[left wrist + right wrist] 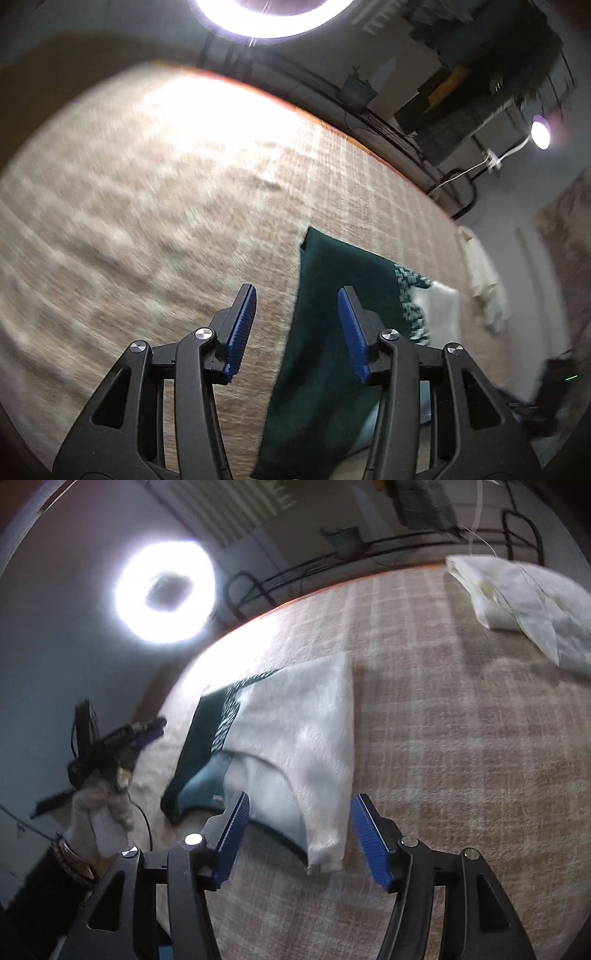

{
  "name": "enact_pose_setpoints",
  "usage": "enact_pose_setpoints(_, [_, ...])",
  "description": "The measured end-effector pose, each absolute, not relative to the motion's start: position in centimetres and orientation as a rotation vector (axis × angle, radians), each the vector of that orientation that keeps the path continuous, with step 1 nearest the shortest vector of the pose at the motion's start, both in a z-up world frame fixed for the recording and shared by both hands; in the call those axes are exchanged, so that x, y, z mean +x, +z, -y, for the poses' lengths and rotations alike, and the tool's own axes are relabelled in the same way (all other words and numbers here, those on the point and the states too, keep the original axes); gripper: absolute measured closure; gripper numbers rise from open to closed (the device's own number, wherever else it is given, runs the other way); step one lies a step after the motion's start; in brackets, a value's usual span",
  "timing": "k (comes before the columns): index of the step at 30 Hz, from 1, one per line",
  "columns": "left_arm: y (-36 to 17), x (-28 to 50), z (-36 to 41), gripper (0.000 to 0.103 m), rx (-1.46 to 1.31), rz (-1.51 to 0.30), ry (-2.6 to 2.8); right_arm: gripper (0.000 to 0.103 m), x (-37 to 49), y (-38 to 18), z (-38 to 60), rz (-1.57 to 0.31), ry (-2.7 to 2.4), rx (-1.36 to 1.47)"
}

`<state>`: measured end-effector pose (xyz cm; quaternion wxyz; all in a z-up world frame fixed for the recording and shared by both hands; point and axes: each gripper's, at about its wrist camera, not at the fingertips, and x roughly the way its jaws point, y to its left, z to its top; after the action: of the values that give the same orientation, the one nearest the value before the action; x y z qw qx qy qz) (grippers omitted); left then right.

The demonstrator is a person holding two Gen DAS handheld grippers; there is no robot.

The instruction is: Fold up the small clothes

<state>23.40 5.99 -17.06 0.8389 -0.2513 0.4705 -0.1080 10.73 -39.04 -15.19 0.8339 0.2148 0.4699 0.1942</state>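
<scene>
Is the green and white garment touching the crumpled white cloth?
Apart. The right wrist view shows the garment and the white cloth separated by bare checked tablecloth.

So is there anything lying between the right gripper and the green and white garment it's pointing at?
Nothing visible does. The right gripper is open, and the garment's white sleeve end lies directly between its fingers on the checked cloth. The crumpled white cloth lies far off, at the far edge.

We are observing the left gripper and right gripper both angling downward, jaws standing apart, gripping nothing.
</scene>
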Motion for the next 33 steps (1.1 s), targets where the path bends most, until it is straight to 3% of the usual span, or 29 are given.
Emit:
enact_pose_setpoints(5, [-18.9,24.4,-6.3,0.057,-0.612,-1.062,-0.254,0.043,12.0,-18.5,40.9,-1.043,0.408,0.609])
enact_pose_setpoints(13, [-20.5,26.5,-6.4,0.057,-0.691,-1.099,-0.296,0.062,13.9,-21.1,41.5,-1.064,0.476,0.795])
enact_pose_setpoints(22, [-20.5,28.4,-3.2,0.057,-0.701,-1.113,-0.369,0.071,15.6,-22.3,39.1,-1.065,0.535,0.865])
enact_pose_setpoints(25, [-20.4,28.8,-1.9,0.064,-0.678,-1.115,-0.364,0.071,16.3,-22.2,37.8,-1.071,0.551,0.862])
enact_pose_setpoints(27, [-20.4,29.0,-1.3,0.084,-0.650,-1.118,-0.340,0.073,17.0,-22.0,36.9,-1.078,0.552,0.835])
enact_pose_setpoints(30, [-20.1,28.9,-0.5,0.096,-0.588,-1.111,-0.301,0.088,16.9,-21.4,35.9,-1.094,0.515,0.752])
enact_pose_setpoints(33, [-18.9,28.3,1.0,0.100,-0.465,-1.071,-0.284,0.098,16.9,-20.9,35.0,-1.107,0.465,0.689])
